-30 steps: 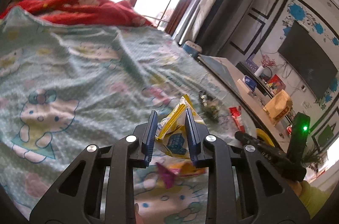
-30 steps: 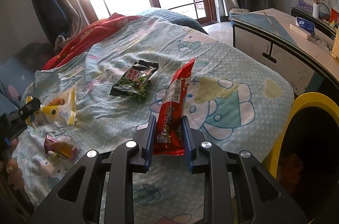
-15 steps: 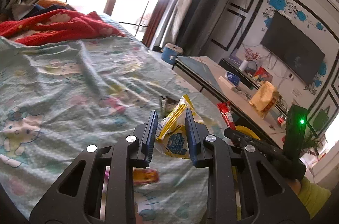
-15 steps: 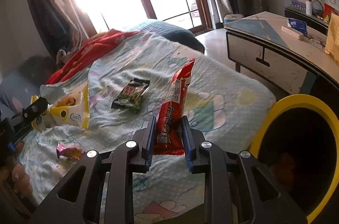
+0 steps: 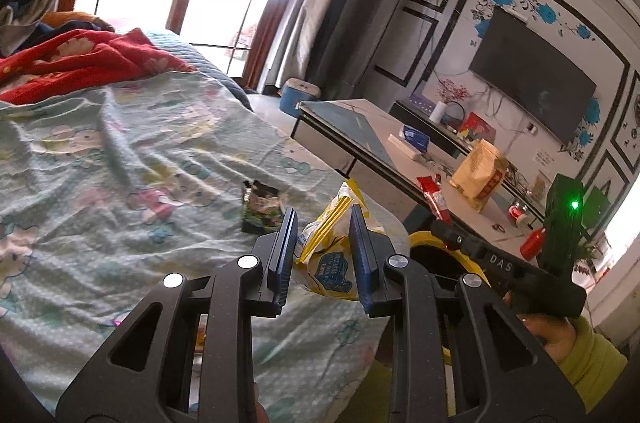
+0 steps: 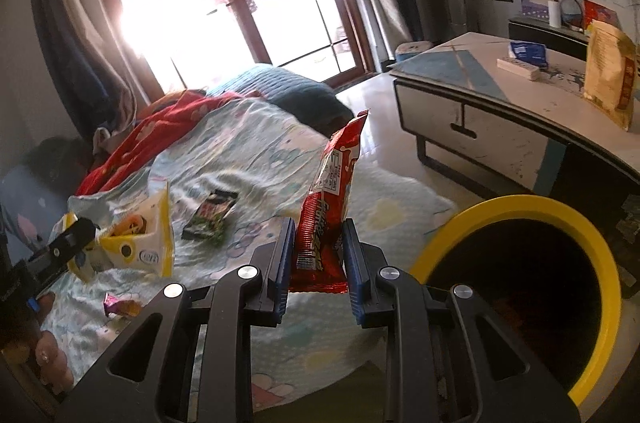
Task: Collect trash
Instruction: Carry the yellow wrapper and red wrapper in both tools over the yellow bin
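Right wrist view, nearest first: my right tongs [image 6: 316, 255] are clamped on a red wrapper [image 6: 330, 199], standing upright between the pads, its top well above the fingertips. Just to the right & below sits the yellow-rimmed bin [image 6: 520, 207], mouth open, dark inside; I can't tell what's in it. The wrapper is beside the rim, not yet over the opening, so I judge a short shift right, then release.

Left wrist view: left tongs [image 5: 322, 243] are clamped on a yellow snack bag [image 5: 332, 243], crumpled, held off the bed [image 5: 100, 151]. The bin rim shows just past them, w/ the right tool between.

So 2 pcs are in hand, neither dropped yet. Still on the sheet: a small pink-orange candy wrapper [image 6: 120, 305] near the bed edge, & further out a dark green packet [image 6: 210, 217] lying flat mid-bed, well apart from both tongs. That's 2 more pickups after these drops, as far as I can see.

Further back, a red blanket [image 6: 160, 131] is bunched at the head of the bed. On the bench [image 6: 520, 111] beyond the bin stands a tan paper bag [image 6: 610, 79] w/ a few small items; whether any count as trash I can't tell.
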`<state>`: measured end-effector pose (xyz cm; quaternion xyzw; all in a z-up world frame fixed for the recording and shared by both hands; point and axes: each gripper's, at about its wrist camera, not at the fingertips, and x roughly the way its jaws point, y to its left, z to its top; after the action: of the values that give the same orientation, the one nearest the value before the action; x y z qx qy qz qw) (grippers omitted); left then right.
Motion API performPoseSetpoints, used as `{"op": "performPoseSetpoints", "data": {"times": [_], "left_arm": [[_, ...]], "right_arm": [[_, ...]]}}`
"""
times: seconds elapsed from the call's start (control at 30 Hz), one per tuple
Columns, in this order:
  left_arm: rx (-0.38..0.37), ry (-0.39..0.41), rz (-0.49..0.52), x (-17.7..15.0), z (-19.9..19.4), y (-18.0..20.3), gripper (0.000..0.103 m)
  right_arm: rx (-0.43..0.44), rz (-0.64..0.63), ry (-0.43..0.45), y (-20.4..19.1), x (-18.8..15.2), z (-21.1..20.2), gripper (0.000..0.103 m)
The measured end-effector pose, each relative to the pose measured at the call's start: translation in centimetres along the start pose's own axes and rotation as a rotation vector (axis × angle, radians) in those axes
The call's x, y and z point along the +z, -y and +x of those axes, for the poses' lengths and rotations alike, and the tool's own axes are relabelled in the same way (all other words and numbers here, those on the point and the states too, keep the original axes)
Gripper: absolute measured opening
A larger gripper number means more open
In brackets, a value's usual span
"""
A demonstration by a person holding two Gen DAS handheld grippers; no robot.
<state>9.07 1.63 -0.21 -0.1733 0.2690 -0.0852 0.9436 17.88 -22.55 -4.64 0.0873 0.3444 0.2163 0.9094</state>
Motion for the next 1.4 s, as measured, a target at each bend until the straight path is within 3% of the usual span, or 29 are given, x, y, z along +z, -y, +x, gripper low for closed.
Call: {"op": "performPoseSetpoints", "data": {"times": [0.9,1.4], "left_arm": [[-0.14,-0.075,0.163,-1.8,5.3,9.4,0.02],[-0.2,-0.156,0.262,-4.9,8.6,13.9,0.02]], "right_arm": [[-0.129,0.101,0.06,8.5,0.1,-5.0,0.023],[-0.18,0.176,0.046,13.8,-1.0,-7.0,0.023]]}}
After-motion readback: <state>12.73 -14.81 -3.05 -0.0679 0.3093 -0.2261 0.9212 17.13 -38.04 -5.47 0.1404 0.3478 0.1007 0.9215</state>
